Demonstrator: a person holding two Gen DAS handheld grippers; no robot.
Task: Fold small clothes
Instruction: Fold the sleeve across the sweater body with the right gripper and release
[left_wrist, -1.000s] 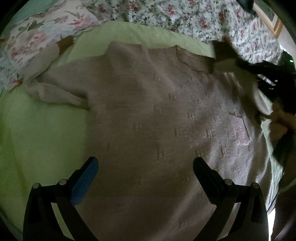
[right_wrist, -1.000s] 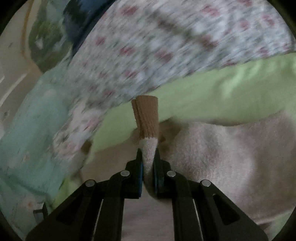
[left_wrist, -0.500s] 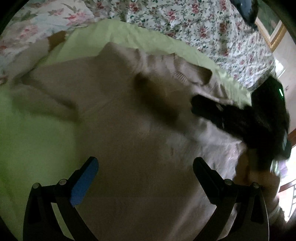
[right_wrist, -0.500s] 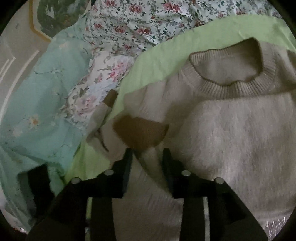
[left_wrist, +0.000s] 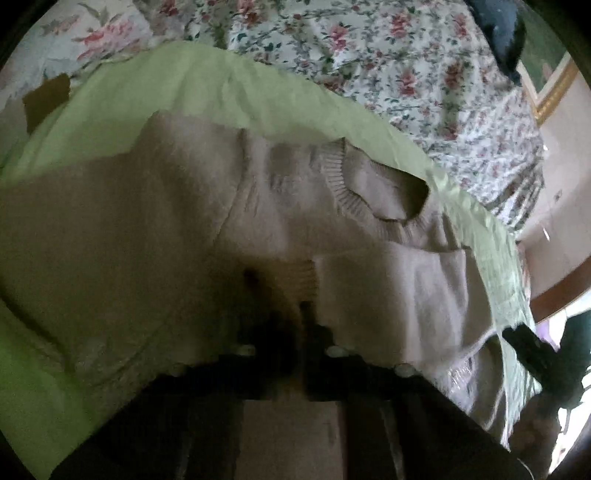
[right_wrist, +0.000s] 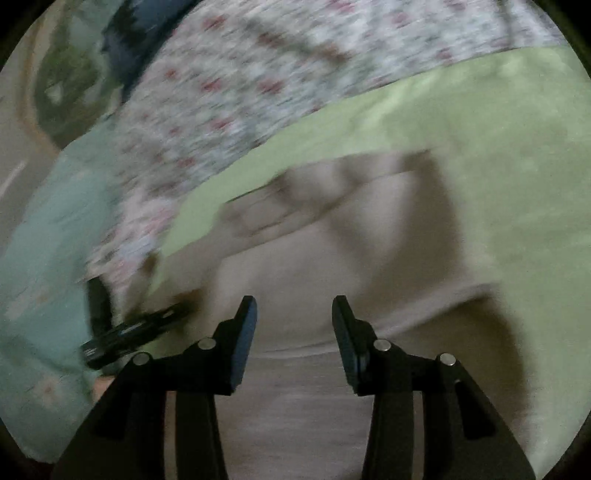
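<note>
A small beige knitted sweater (left_wrist: 147, 229) lies on a light green sheet (left_wrist: 221, 88), its ribbed neck opening (left_wrist: 384, 199) toward the far right. A sleeve with a ribbed cuff (left_wrist: 299, 277) lies folded across the chest. My left gripper (left_wrist: 291, 321) is shut low on the sweater just below that cuff, in deep shadow. In the right wrist view the sweater (right_wrist: 314, 266) fills the middle, blurred. My right gripper (right_wrist: 293, 332) is open and empty above it. The left gripper also shows in the right wrist view (right_wrist: 129, 332), at the left.
A floral quilt (left_wrist: 406, 66) lies beyond the green sheet, with a dark blue object (left_wrist: 506, 29) on it. A pale teal cloth (right_wrist: 40, 258) lies at the left of the right wrist view. The right gripper (left_wrist: 535, 354) shows at the sweater's right edge.
My right gripper let go of the sleeve cuff, opened and drew back over the sweater. My left gripper closed and dropped low onto the sweater by the folded cuff.
</note>
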